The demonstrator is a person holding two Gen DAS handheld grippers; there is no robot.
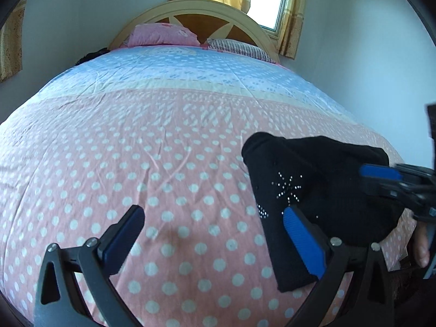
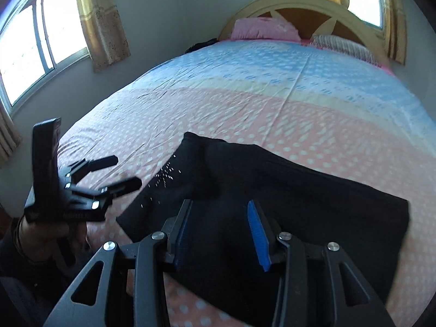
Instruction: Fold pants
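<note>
The left hand-held gripper (image 1: 212, 237) is spread wide over the polka-dot bedspread (image 1: 169, 141), holding nothing; its right pad overlaps the near edge of the black pants (image 1: 321, 179). The right hand-held gripper (image 2: 218, 234) is partly open above the pants (image 2: 286, 190), gripping nothing visible. The pants lie folded in a bundle on the bed's near edge, at five o'clock in the left view, with a rhinestone starburst (image 1: 288, 188) showing. The right gripper's frame hides their near edge. At twelve o'clock, the headboard (image 1: 190, 13) is partly hidden behind pillows.
</note>
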